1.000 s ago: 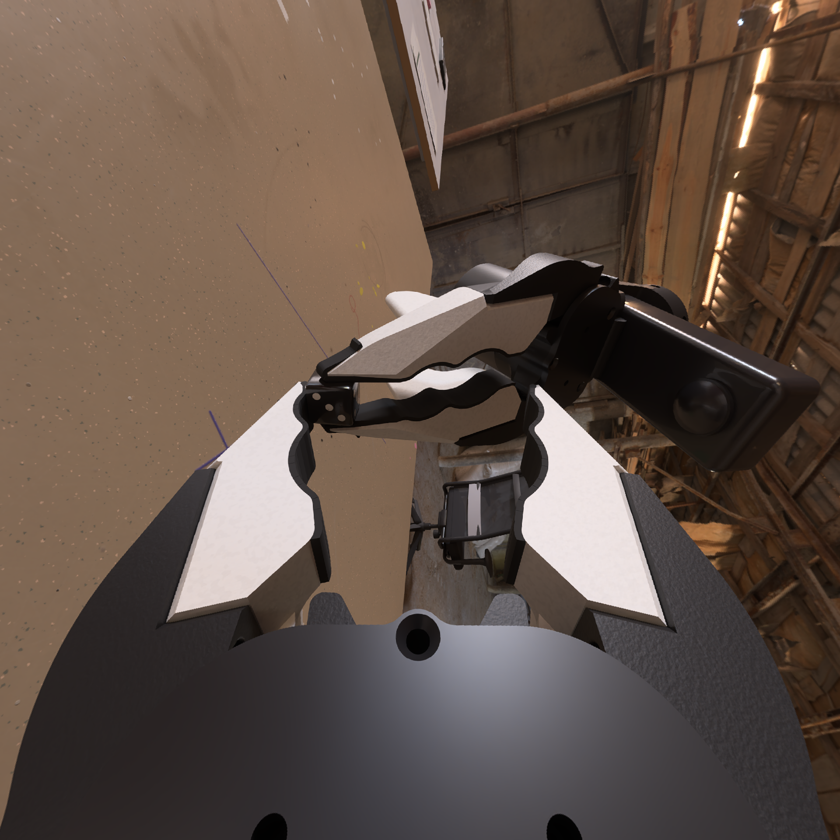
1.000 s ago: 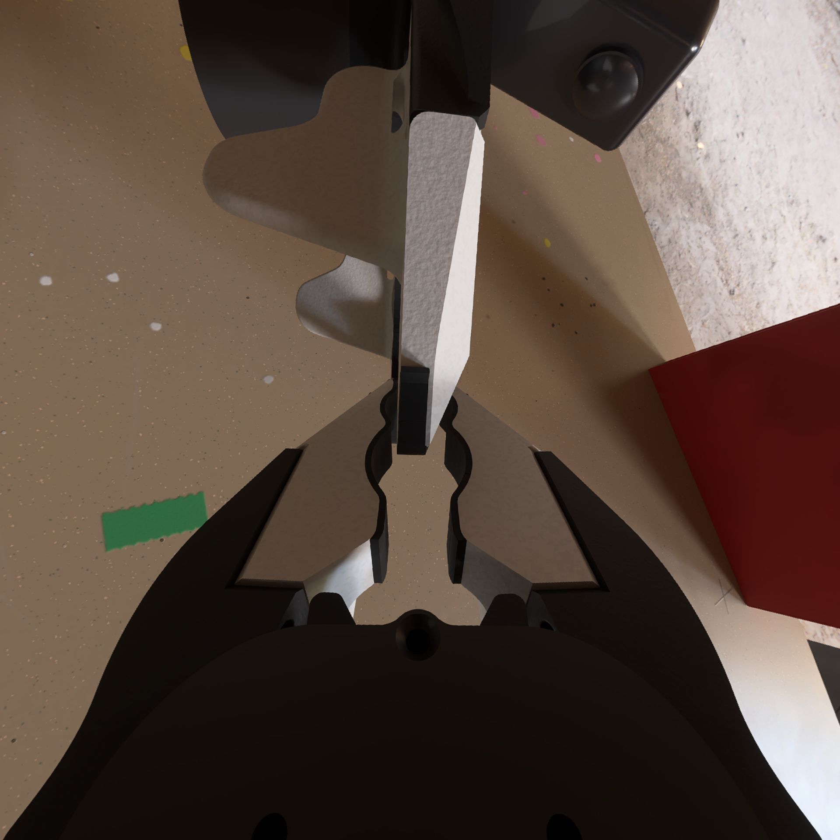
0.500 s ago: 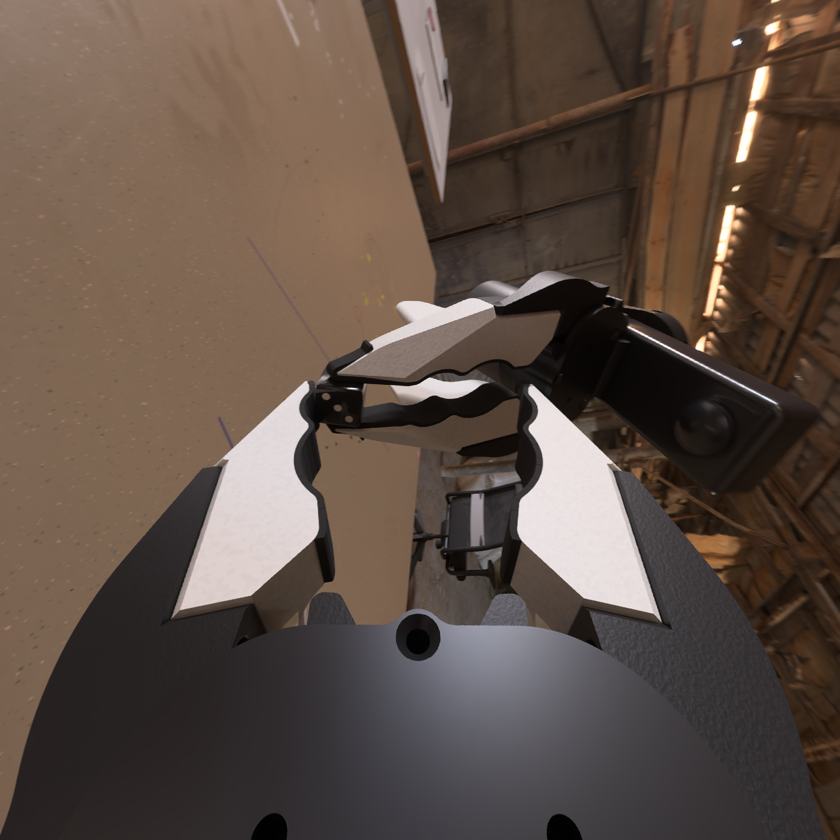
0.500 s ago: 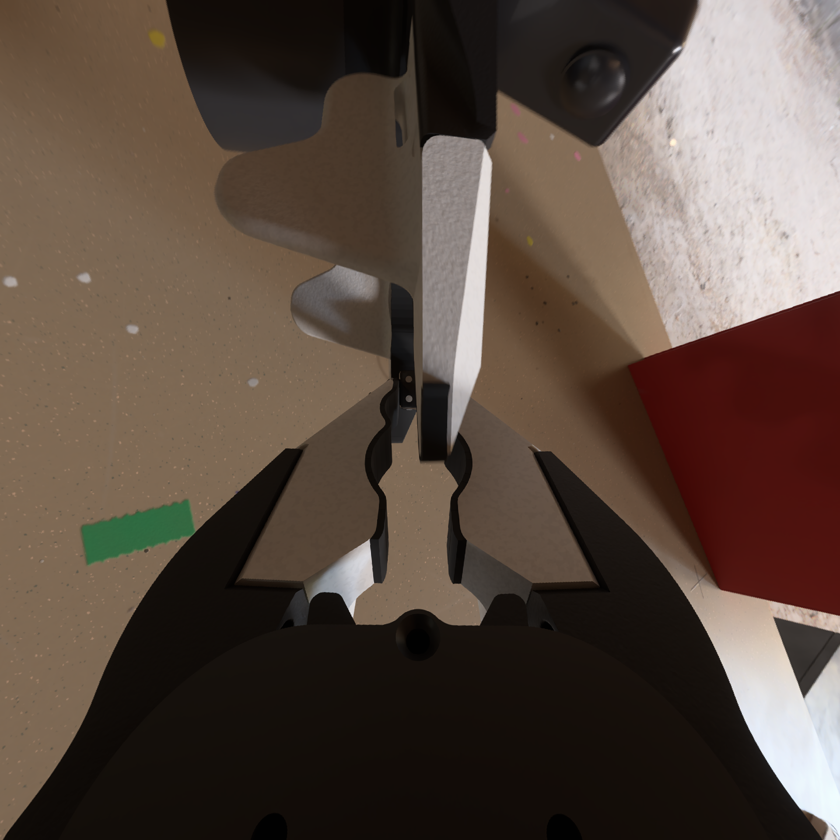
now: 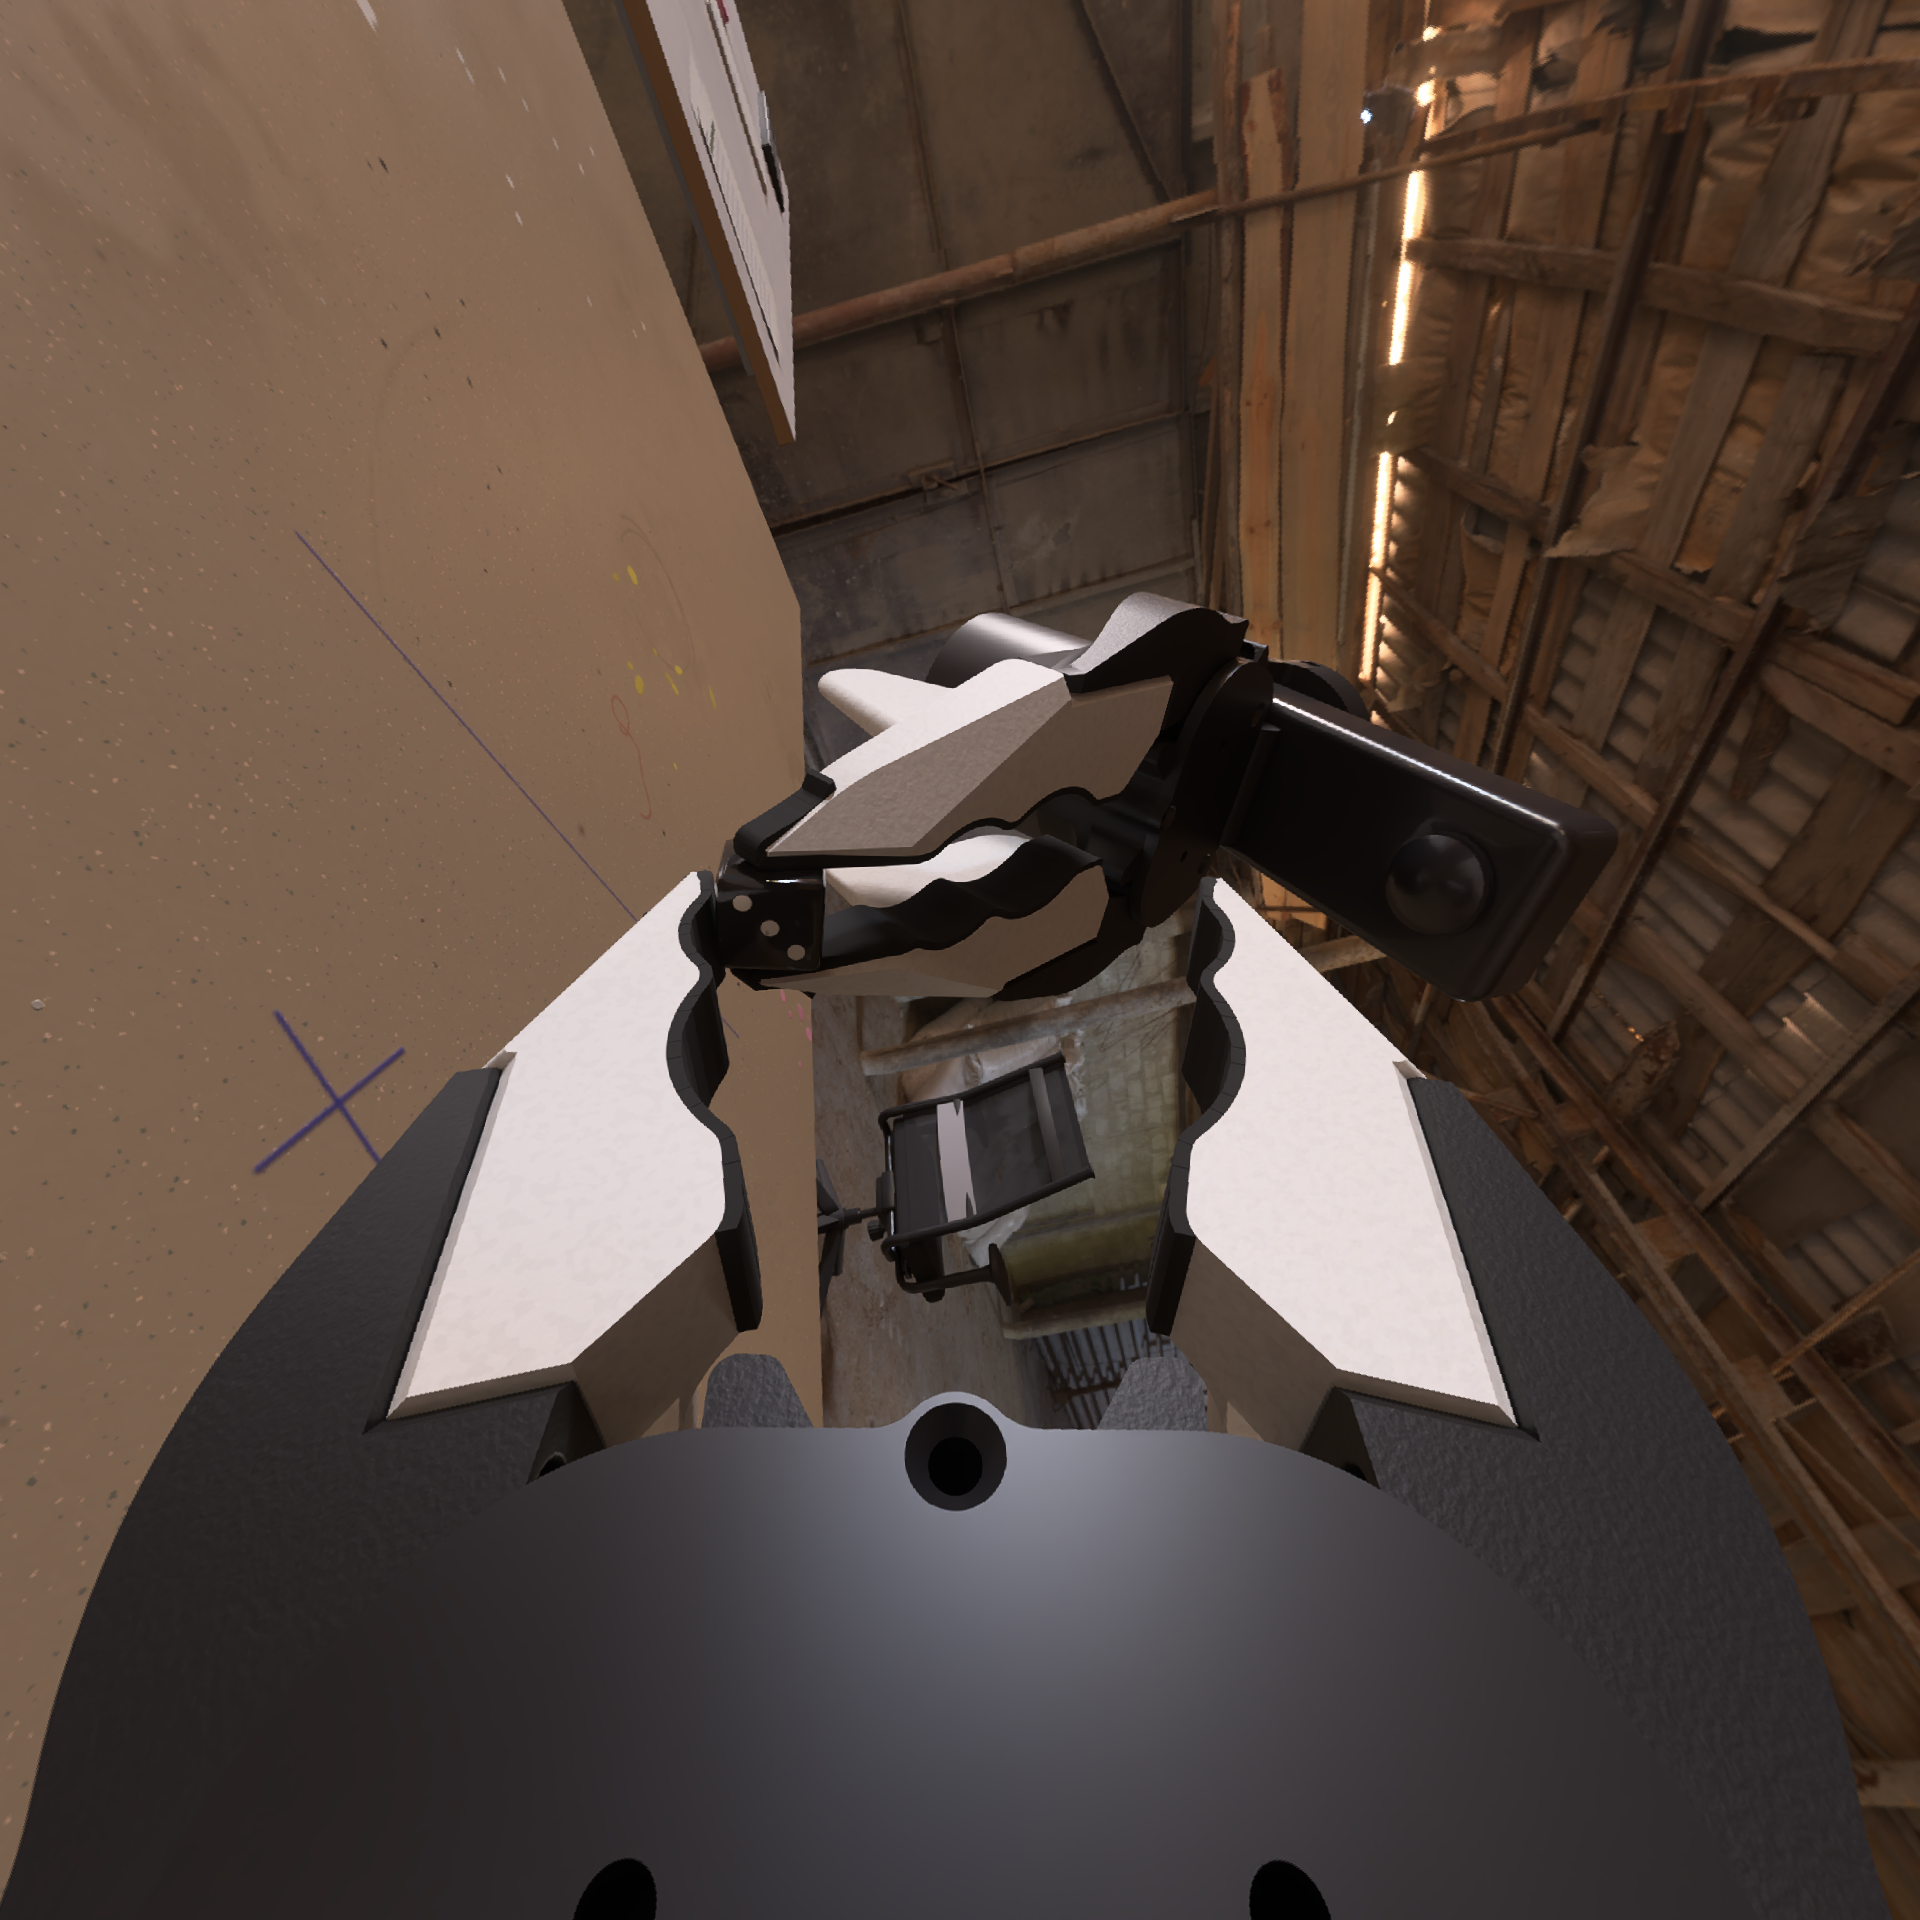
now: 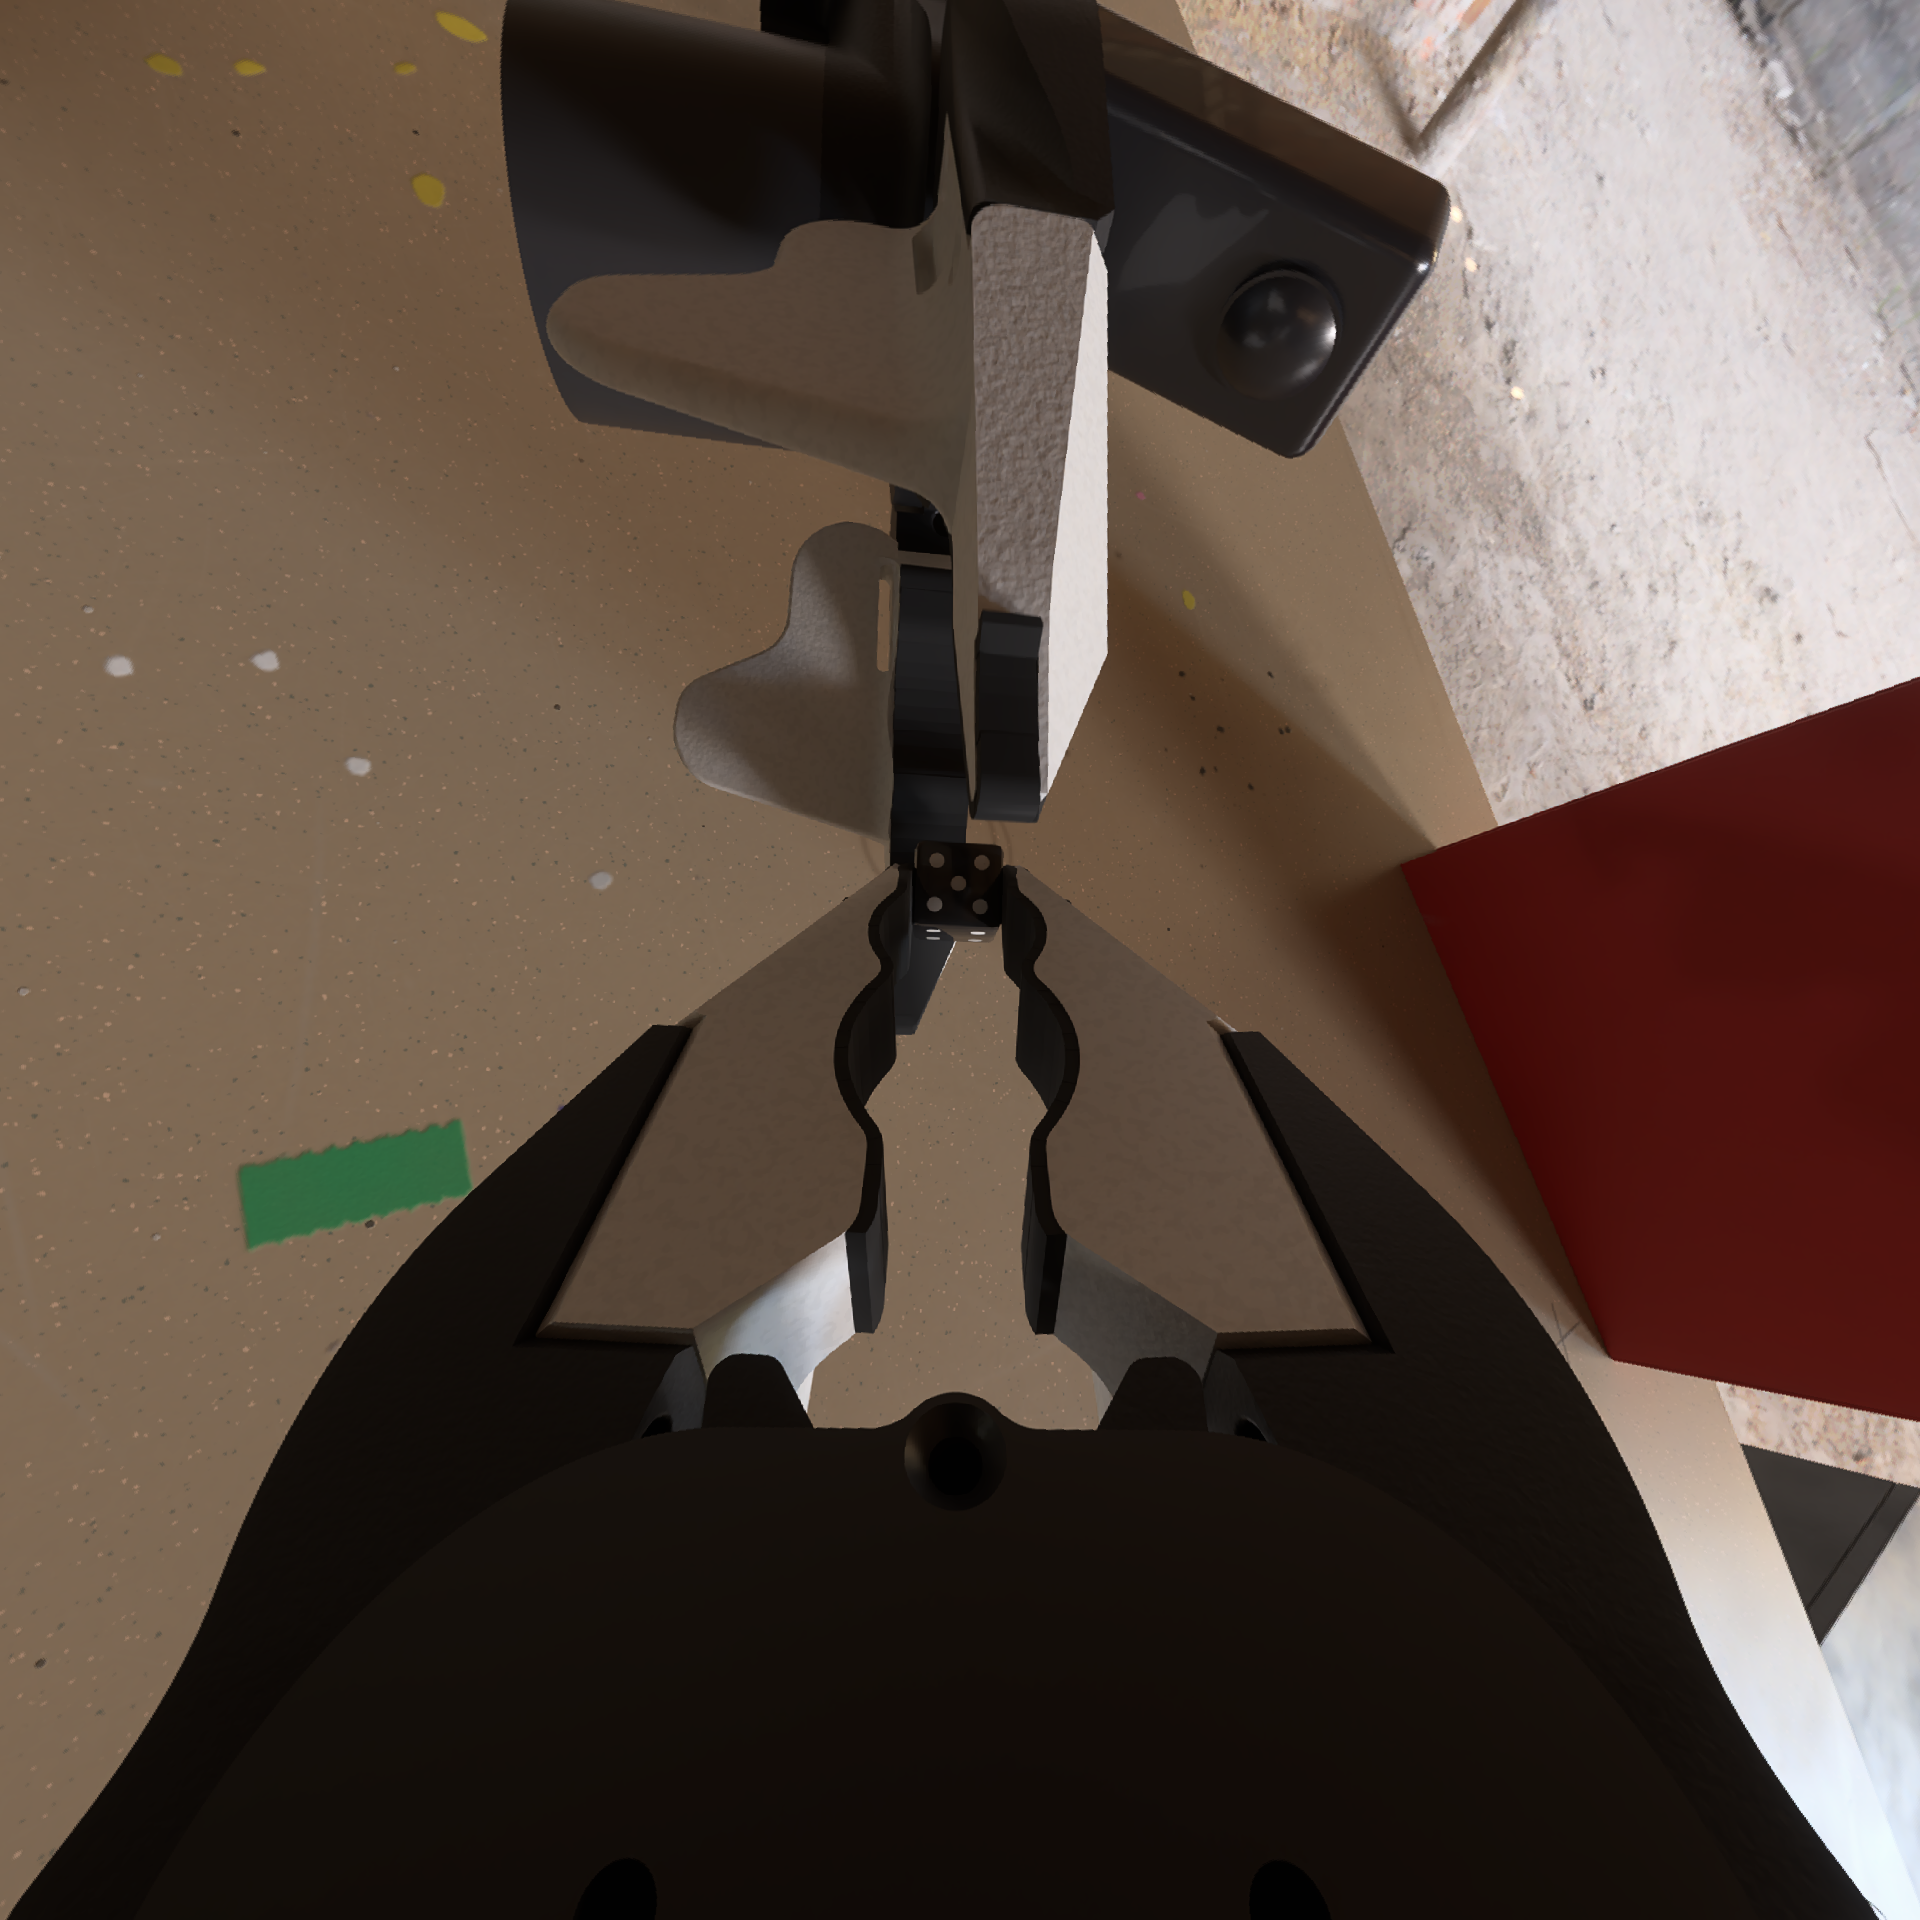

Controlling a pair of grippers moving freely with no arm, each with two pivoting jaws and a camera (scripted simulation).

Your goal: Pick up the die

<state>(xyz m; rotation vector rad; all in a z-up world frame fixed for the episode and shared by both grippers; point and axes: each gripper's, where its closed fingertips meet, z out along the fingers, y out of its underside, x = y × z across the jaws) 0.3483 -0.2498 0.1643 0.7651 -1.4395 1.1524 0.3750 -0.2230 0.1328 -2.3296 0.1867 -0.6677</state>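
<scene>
Right now the right gripper (image 6: 956, 914) pinches the black die (image 6: 957, 883) at its fingertips, held above the tan table (image 6: 312, 520). Left gripper (image 5: 956, 914) is spread wide, one fingertip beside the die. To do it well, I'd keep the squeeze steady, lift straight, and avoid bumping the left fingers or the red box (image 6: 1714, 1039).

Your die (image 6: 957, 882) looks like glossy black plastic. The right gripper (image 6: 957, 914) has matt, grainy pale fingers (image 6: 769, 1101). The tabletop (image 6: 312, 499) at 9 o'clock reads as smooth speckled board; the red box (image 6: 1704, 1039) at 3 o'clock is matt.
</scene>
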